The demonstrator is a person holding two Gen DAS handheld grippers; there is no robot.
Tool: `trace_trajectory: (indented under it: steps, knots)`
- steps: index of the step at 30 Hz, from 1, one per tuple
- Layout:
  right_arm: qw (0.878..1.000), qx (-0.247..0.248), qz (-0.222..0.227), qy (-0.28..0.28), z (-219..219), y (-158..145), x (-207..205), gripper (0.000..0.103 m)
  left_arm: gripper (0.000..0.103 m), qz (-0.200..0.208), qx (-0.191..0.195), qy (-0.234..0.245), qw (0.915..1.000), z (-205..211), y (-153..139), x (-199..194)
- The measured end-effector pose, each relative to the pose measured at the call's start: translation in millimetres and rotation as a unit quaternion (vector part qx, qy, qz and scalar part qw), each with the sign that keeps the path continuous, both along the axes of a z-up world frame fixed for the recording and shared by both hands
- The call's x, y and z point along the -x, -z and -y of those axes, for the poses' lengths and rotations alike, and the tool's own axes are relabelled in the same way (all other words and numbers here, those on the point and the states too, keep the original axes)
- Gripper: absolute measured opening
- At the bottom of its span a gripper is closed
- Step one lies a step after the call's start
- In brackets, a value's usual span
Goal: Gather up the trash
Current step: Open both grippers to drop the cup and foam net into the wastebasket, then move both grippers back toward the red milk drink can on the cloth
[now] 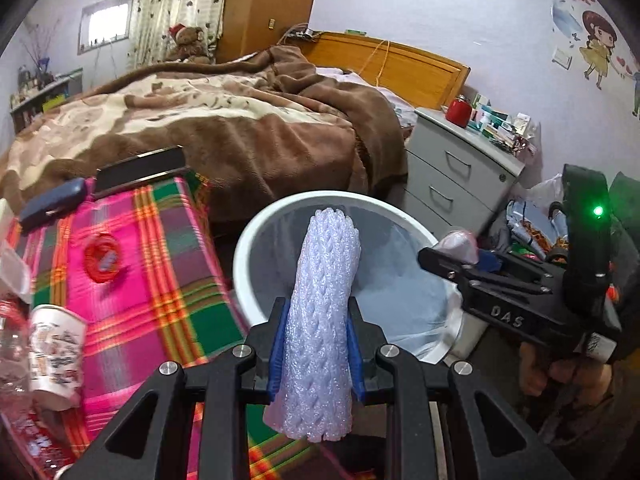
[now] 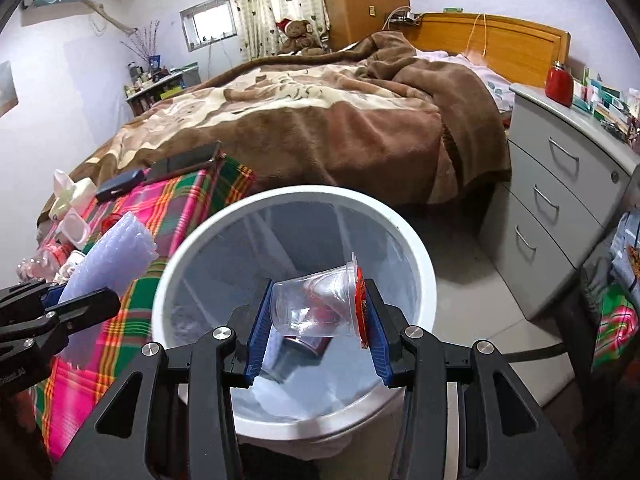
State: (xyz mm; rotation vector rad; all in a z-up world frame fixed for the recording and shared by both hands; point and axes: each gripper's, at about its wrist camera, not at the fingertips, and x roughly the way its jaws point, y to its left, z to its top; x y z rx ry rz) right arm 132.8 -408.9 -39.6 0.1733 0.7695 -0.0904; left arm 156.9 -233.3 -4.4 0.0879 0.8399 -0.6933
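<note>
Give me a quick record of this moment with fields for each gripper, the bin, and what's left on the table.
left gripper: shut on foam net, at the bin's edge
right gripper: shut on clear cup, over the bin
bin: white, lined, a can inside
table: plaid cloth, paper cup, red lid, phone

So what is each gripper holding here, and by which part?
Left gripper: white foam net sleeve, pinched across its lower half. Right gripper: clear plastic cup lying sideways, held base to rim.
</note>
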Motion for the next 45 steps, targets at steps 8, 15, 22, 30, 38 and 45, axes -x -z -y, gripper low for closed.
trace_trajectory:
  steps: [8, 15, 22, 30, 38, 45]
  knots:
    - [1.000, 0.000, -0.019, 0.001, 7, 8, -7, 0.045, 0.034, -0.010, -0.001, 0.007, 0.9999, 16, 8, -8]
    - [1.000, -0.003, -0.021, 0.008, 11, 11, -7, 0.062, 0.056, -0.016, 0.003, -0.006, 0.9998, 12, 10, -14]
    - [1.000, -0.002, -0.015, 0.013, 9, 7, -7, 0.062, 0.056, -0.009, 0.004, -0.013, 0.9999, 2, 5, -10]
    - [1.000, -0.004, 0.000, 0.019, 2, -1, -1, 0.062, 0.056, 0.003, 0.014, -0.025, 0.9996, -21, -5, 2]
    - [1.000, -0.010, 0.014, 0.005, -17, -7, 6, 0.062, 0.056, 0.036, 0.014, -0.065, 0.9972, -64, -23, 25]
    - [0.999, -0.016, 0.022, -0.030, -47, -10, 9, 0.062, 0.056, 0.050, 0.023, -0.111, 0.9922, -119, -32, 44]
